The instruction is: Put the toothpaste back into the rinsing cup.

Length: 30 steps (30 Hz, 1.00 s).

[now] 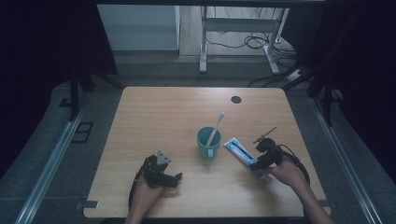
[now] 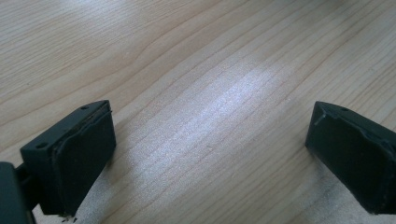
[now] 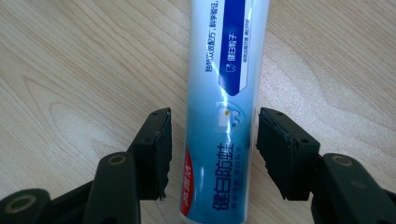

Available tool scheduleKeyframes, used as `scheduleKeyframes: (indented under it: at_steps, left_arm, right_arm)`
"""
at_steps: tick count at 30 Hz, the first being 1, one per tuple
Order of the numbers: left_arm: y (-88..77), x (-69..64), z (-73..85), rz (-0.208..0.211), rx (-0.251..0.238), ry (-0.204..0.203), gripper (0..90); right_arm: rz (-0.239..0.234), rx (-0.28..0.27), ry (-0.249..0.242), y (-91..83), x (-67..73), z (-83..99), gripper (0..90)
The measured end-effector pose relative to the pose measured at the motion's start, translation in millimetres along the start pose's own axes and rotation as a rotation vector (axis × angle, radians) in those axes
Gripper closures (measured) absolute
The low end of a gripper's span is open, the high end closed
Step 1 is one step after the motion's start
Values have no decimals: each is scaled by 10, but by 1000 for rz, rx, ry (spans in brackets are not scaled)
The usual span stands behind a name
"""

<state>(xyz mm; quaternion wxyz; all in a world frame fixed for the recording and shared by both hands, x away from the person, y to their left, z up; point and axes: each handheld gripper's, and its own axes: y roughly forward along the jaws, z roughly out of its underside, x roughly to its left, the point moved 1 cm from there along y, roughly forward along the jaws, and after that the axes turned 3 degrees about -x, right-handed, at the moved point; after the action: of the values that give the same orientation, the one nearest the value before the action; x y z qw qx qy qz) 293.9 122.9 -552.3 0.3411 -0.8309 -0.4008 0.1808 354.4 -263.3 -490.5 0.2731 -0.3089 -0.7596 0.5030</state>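
This looks like a lab or recording room, not a home. A bare wooden worktop [image 1: 154, 107] stands alone on grey carpet [image 1: 42, 154], hemmed in by dark curtains [image 1: 42, 42] and metal rails [image 1: 51, 158]. Behind it, loose cables [image 1: 243, 43] trail across the floor around the white metal legs of a desk frame [image 1: 203, 46].

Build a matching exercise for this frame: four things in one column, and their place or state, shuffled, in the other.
Things:
1. toothbrush
2. toothpaste tube
3. left gripper
4. cup

Place or state:
A. open above bare tabletop
B. teal, mid-table
C. standing in the cup
D. lying flat between the right gripper's fingers, gaps on both sides

Pairs: 1-C, 2-D, 3-A, 4-B
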Motion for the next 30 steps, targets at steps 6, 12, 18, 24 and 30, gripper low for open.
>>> scheduleKeyframes:
  at_steps: [6,12,18,24,30]
  left_arm:
    - [0,0,0,0,0,0,18]
    - [0,0,0,0,0,0,18]
    - [0,1,0,0,0,1,18]
    - [0,1,0,0,0,2,18]
    - [0,0,0,0,0,1,18]
  right_arm:
    - [3,82,-5,49,-3,-122,434]
    - [6,146,-14,132,1,-230,433]
    - [29,207,-30,213,6,-334,435]
    - [49,263,-44,302,17,-415,442]
    - [51,291,-39,357,15,-467,470]
